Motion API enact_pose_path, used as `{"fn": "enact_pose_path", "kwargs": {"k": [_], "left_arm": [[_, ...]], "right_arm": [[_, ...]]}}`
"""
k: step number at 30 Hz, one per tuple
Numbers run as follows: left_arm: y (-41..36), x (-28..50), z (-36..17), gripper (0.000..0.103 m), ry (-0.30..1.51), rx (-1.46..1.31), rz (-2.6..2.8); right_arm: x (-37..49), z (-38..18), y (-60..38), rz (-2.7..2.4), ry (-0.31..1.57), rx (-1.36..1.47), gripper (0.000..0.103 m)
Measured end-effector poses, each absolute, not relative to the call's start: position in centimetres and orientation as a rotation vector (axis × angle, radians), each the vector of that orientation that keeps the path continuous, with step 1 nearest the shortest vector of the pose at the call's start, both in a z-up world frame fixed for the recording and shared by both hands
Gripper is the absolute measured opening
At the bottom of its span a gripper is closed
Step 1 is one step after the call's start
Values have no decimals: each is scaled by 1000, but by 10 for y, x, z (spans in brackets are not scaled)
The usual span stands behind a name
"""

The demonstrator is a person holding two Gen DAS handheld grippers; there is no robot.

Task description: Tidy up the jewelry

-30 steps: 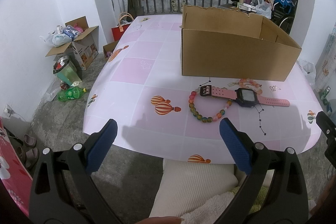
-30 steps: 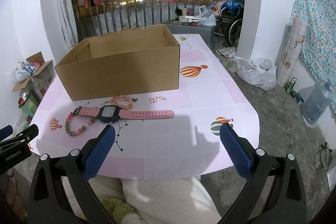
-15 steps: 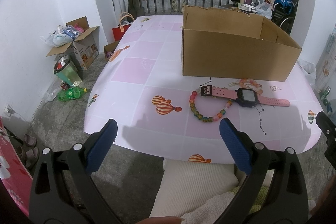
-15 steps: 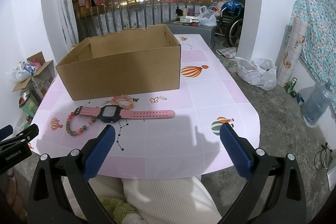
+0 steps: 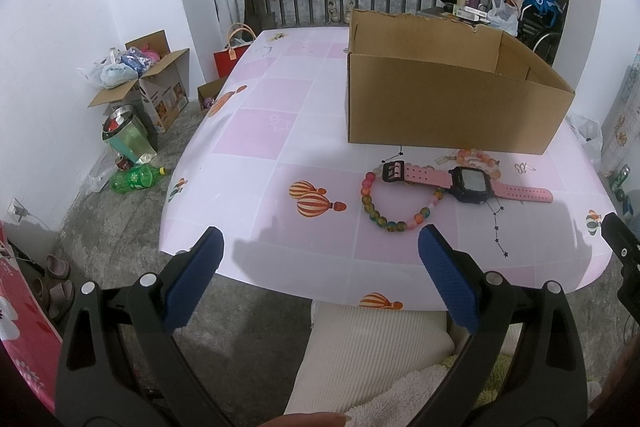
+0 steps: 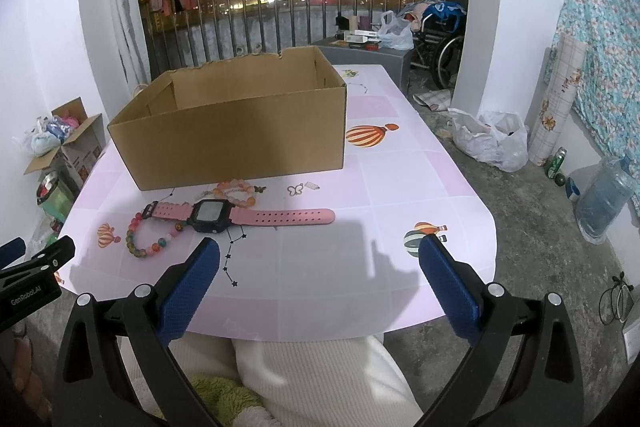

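Note:
A pink-strapped watch [image 5: 468,181] [image 6: 240,215] with a black face lies flat on the pink table, just in front of an open cardboard box [image 5: 448,99] [image 6: 236,131]. A multicoloured bead bracelet [image 5: 394,211] [image 6: 150,237] lies partly under the watch's buckle end. A smaller orange-pink bead bracelet [image 5: 480,159] [image 6: 236,191] sits between watch and box. My left gripper [image 5: 320,259] hangs open at the near table edge, short of the bead bracelet. My right gripper [image 6: 320,263] is open too, hovering near the front edge, right of the watch face.
The table [image 5: 280,115] carries balloon prints and a small butterfly charm [image 6: 296,190]. A person's cream-clad legs [image 6: 312,379] sit under the near edge. Floor clutter lies left: an open carton [image 5: 152,87], a green bottle [image 5: 136,179]. Bags [image 6: 492,143] and a water jug [image 6: 604,199] stand right.
Both grippers have crept very slightly toward the table and box. Neither jaw width changed, and the jewelry has not moved.

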State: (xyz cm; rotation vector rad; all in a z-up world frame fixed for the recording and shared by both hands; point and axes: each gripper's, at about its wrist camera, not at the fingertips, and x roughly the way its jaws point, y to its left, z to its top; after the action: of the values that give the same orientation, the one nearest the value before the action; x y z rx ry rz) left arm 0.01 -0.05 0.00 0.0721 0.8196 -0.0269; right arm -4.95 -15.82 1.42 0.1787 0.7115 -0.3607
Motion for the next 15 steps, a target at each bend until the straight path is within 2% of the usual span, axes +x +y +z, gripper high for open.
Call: {"fn": "enact_pose_path", "kwargs": {"k": [15], "left_arm": [[-1, 0, 0, 94, 820, 73, -26]], "right_arm": [[-49, 14, -158, -360, 713, 179, 97]]}}
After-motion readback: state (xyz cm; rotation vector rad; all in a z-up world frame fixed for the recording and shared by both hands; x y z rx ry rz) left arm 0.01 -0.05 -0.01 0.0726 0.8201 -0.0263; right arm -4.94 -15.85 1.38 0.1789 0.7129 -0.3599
